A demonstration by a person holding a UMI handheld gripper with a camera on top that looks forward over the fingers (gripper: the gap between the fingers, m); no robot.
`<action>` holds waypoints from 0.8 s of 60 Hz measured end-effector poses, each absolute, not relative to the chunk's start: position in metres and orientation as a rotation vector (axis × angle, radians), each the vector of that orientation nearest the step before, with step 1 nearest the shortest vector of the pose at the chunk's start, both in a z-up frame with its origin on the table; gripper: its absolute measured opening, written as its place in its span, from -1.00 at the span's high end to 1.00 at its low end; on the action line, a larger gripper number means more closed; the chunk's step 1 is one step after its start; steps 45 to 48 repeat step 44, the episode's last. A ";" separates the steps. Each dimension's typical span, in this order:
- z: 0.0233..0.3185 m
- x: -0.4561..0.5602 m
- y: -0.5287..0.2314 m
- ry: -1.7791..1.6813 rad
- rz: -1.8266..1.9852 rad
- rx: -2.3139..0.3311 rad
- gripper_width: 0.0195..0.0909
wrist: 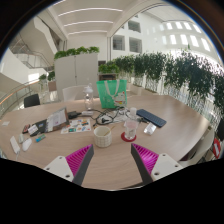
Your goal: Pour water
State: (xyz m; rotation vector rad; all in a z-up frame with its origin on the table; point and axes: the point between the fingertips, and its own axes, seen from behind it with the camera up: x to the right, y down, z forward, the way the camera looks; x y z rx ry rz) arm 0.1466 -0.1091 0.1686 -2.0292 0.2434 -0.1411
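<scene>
Gripper (111,160) fingers spread wide, pink pads (78,158) facing each other, nothing between them, touching nothing. Just ahead, near the desk's (110,158) front edge: white cup (102,136), standing upright, clear of both fingers. Right of it, a small glass jar (129,128). Further back, mid-desk: green water bottle (112,93). Left side of desk: open laptop (52,121) and papers. Right side: dark notebook (151,118). Plants line the far edge.
</scene>
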 end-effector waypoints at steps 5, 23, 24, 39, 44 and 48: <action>0.191 0.095 -0.147 0.177 -0.136 -2.023 -0.81; 0.249 -0.034 -0.233 0.105 -0.030 -2.032 -0.82; 0.251 -0.037 -0.236 0.102 -0.030 -2.032 -0.82; 0.264 -0.050 -0.270 0.022 0.019 -2.070 -0.80; 0.255 -0.040 -0.269 -0.008 0.045 -2.066 -0.81; 0.255 -0.040 -0.269 -0.008 0.045 -2.066 -0.81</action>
